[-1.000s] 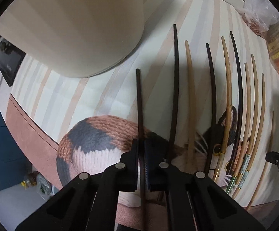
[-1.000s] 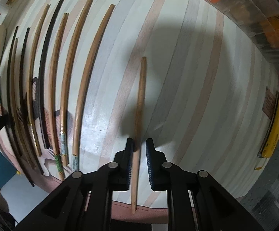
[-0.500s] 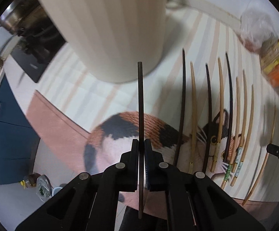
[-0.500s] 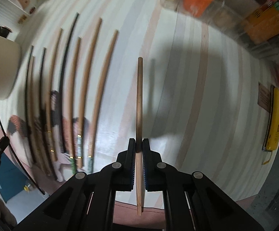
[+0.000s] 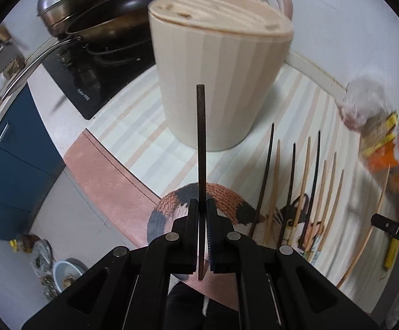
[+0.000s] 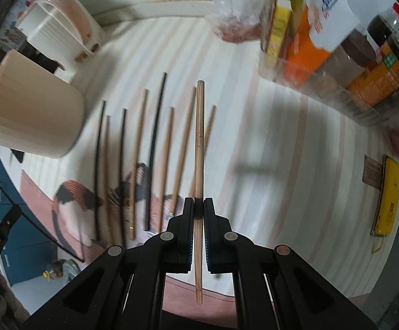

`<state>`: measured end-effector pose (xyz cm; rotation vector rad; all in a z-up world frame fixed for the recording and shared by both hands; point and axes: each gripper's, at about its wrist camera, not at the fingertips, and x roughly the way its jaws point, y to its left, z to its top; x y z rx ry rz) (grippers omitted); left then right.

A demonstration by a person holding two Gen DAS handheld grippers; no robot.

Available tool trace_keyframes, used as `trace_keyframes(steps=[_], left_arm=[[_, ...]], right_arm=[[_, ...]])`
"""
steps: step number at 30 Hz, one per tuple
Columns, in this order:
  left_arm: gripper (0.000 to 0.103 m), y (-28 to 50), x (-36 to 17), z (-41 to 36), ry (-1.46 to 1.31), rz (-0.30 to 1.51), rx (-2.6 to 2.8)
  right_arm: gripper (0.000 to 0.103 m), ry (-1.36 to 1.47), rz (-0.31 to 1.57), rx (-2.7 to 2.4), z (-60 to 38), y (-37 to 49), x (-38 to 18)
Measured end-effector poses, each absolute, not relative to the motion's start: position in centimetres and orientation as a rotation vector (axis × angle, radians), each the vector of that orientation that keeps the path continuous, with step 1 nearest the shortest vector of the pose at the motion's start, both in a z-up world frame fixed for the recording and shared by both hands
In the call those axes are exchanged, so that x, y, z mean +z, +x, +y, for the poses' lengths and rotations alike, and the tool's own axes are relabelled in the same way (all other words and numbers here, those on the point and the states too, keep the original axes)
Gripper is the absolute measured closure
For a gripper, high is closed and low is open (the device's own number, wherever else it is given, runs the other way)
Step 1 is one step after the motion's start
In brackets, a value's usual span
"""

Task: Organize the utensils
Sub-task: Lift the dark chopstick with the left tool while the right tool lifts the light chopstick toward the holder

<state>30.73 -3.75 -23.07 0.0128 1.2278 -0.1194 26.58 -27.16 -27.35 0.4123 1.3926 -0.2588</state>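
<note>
While both grippers hung above the striped surface [image 6: 268, 126], each was closed tight on a single chopstick. Nearest in the left wrist view, the left gripper [image 5: 202, 228] had its jaws pinched on a dark chopstick [image 5: 201, 137], which stood up between them and clear of the mat. Nearest in the right wrist view, the right gripper [image 6: 198, 220] clamped a light wooden chopstick [image 6: 199, 137] in the same way, lifted off the surface, its lower end jutting out below the jaws. Beneath them lay a mat with a knitted calico cat pattern [image 5: 226, 195]. Across it and the stripes beyond, a row of chopsticks [image 6: 144, 151] lay side by side, dark and light ones mixed, eight as far as the blur allowed a count. Farther on, left of the row, stood a cream utensil holder [image 5: 215, 82] with a slotted wooden top. At the far left sat a dark pan [image 5: 111, 22] on a black cooktop [image 5: 89, 82]; at the far right stood packets and jars [image 6: 336, 55].
</note>
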Motion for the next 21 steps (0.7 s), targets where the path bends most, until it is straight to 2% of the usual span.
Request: trace_keyframes(steps=[10,21], left_arm=[[0.100,30.4,-17.1,-3.2,-0.007,1.050,-0.068],[0.100,30.3,-11.3,-1.9,-0.047,0.938,-0.026]], right_arm=[[0.096,0.344,1.238,-0.199,-25.6,28.2,-21.8],[0.096,0.321,1.141,-0.113,-24.1,31.1,-17.6]])
